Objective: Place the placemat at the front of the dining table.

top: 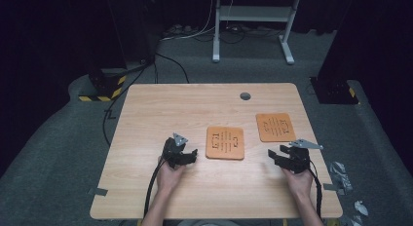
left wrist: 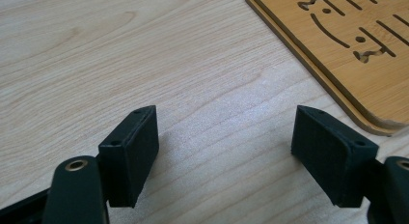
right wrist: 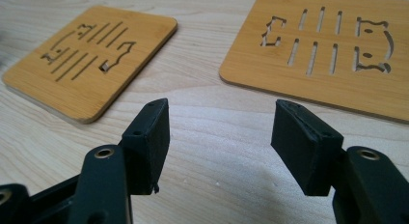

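Both tools empty, nothing begun.
Your left tool (top: pixel 191 154) and right tool (top: pixel 273 154) gape on the surface (top: pixel 160 109); one coaster (top: pixel 225 142) lies between them, another coaster (top: pixel 275 127) just beyond the right.

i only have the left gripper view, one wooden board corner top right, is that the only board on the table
Observer: No, there are two. A second board lies farther right, apart from the near board.
Operator: is the right gripper holding anything
Observer: No. The right gripper is open over bare table, both boards ahead of it.
Operator: do the boards match
Observer: Both are orange-brown squares with slot cutouts.
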The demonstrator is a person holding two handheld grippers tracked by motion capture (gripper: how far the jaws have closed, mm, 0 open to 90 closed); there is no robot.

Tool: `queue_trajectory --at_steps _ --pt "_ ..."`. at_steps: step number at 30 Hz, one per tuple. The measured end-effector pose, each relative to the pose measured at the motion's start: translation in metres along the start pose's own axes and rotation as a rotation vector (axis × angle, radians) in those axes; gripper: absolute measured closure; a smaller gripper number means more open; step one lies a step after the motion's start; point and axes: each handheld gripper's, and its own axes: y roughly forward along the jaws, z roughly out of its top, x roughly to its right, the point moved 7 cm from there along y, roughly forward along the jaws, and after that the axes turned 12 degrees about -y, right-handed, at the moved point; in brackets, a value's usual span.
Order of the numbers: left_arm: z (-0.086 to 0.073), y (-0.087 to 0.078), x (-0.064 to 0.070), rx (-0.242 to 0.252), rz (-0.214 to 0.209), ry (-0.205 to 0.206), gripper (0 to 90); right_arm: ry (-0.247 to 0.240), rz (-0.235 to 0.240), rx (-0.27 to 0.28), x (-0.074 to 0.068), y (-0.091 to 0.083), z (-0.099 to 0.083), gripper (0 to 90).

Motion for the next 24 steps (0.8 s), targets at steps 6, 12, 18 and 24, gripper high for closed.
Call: queue_trajectory --at_steps 6,12,18,24 --pt "0.000 0.000 0.000 0.000 0.001 -0.001 24.9 -0.027 -0.025 -0.040 0.002 0.007 -0.006 38.4" --pt "0.000 0.000 0.000 0.000 0.000 -0.001 24.9 -0.056 -0.042 -0.070 0.003 0.012 -0.010 38.2" --pt "0.000 0.000 0.000 0.000 0.000 0.000 24.9 -0.059 -0.050 -0.084 0.002 0.015 -0.011 37.9" --pt "0.000 0.000 0.000 0.000 0.000 0.000 24.9 -0.078 -0.056 -0.102 0.000 0.018 -0.012 37.4"
